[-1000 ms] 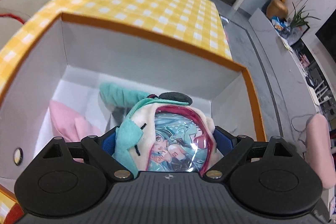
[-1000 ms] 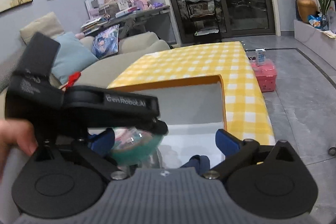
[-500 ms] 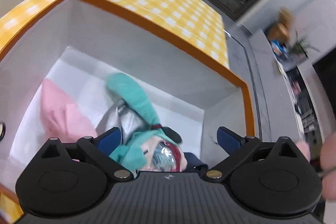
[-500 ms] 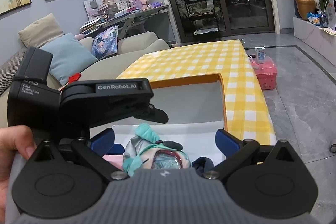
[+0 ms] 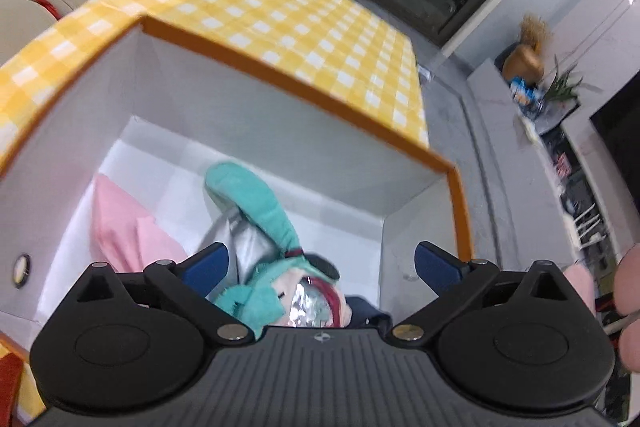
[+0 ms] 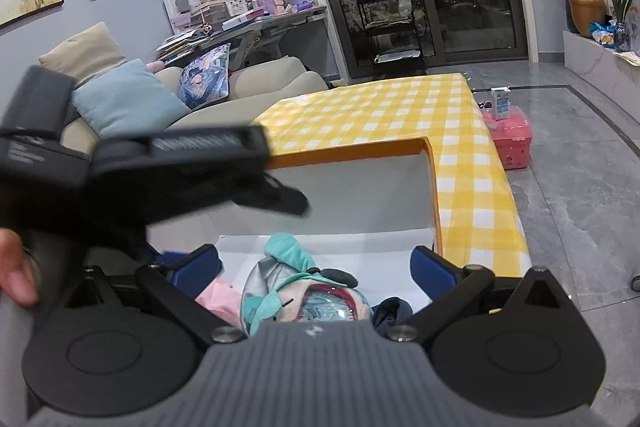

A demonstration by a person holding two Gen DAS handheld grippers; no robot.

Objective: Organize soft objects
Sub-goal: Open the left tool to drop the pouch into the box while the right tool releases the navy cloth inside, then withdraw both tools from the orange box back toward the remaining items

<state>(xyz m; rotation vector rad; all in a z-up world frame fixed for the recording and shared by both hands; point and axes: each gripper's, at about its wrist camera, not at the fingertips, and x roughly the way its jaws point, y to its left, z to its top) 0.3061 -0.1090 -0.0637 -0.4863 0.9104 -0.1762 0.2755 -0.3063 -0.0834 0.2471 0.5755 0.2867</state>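
Blue pads tip the black fingers of the left gripper (image 5: 320,267), which is spread wide and holds nothing, poised above an open box (image 5: 256,123) with white inner walls and an orange rim. Between and below its fingers lies a teal plush doll (image 5: 264,223), loose on the box floor, with a clear pocket showing a printed cartoon face. A pink soft item (image 5: 128,231) lies just beside the doll on the left, and a dark blue cloth (image 5: 368,311) shows at the near edge. The right gripper (image 6: 316,265) is also spread wide and holds nothing, above the same doll (image 6: 296,291). The left gripper's body crosses the right wrist view at the left and hides part of the box; lettering on its side is too blurred to read. A yellow checked cloth (image 6: 400,115) covers the worktop beyond the box. A beige sofa (image 6: 256,87) with cushions stands behind, and a pink bin (image 6: 508,139) sits on the floor.
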